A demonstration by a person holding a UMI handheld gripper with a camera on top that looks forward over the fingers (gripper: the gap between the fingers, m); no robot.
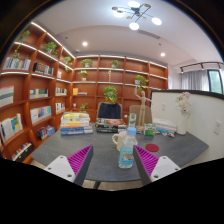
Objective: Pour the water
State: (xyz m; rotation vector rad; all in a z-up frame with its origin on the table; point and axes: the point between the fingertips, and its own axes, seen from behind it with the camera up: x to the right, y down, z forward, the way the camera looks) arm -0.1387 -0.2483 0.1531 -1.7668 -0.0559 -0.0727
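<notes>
The gripper (111, 160) holds its jaws spread toward the water bottle (127, 147), which stands upright on the tabletop (180, 150) just ahead, unpinched, ready for grasping.

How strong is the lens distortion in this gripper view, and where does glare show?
Gripper view: heavy fisheye, the bookshelves and ceiling bow outward. Gripper view: the ceiling lamp burns bright with glare, as do small spotlights around it. Gripper view: even indoor light, the water bottle on the grey table reads clearly between the open fingers of the gripper.
</notes>
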